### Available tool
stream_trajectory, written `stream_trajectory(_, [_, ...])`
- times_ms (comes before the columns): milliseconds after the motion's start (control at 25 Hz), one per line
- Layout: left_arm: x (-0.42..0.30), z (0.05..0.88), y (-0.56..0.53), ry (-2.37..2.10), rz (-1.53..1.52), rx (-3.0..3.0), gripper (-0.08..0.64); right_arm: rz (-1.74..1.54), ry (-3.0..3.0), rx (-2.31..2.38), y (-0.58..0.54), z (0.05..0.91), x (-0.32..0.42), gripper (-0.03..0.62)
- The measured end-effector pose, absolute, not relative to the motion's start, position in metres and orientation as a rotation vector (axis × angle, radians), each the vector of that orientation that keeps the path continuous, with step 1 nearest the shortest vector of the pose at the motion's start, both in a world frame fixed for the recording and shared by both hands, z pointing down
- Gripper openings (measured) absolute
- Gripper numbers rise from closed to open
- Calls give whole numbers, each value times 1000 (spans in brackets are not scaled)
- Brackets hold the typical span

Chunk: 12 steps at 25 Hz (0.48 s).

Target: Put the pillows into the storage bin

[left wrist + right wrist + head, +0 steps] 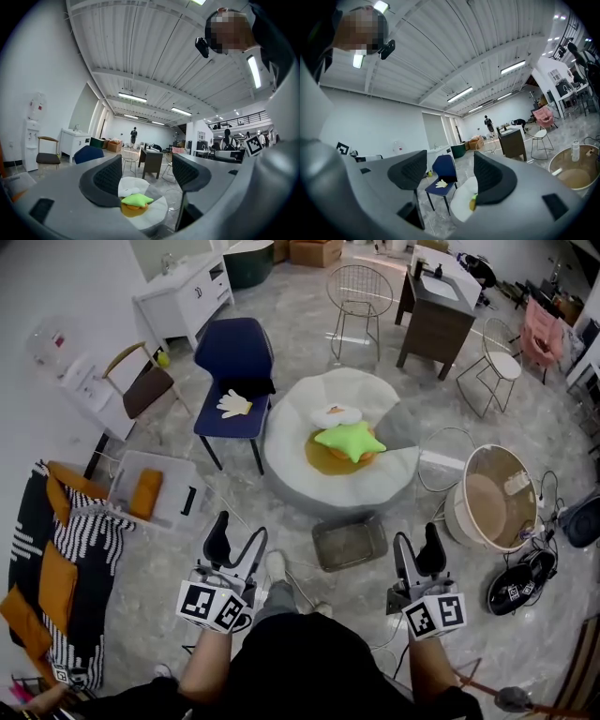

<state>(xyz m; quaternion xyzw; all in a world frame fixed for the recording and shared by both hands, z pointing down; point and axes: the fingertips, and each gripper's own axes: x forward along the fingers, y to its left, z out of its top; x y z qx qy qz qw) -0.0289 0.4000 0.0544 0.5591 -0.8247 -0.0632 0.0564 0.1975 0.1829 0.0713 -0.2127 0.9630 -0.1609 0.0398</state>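
A green star pillow lies on an orange round pillow, with a white pillow behind them, all on a round white beanbag. A white hand-shaped pillow rests on a blue chair. The clear storage bin stands on the floor at left with an orange pillow in it. My left gripper and right gripper hover open and empty near my body, short of the beanbag. The left gripper frames the star pillow; the right gripper frames the chair.
A striped throw and orange cushions cover a sofa at far left. A small grey tray sits on the floor before the beanbag. A round side table, cables, wire chairs and a dark cabinet stand to the right and behind.
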Motion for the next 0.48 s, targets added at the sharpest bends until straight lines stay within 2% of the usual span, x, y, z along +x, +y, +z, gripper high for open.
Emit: stream_trajectory(480, [-140, 57, 344, -2441, -171, 1798, 339, -464, 2898, -745, 140, 62, 91, 313])
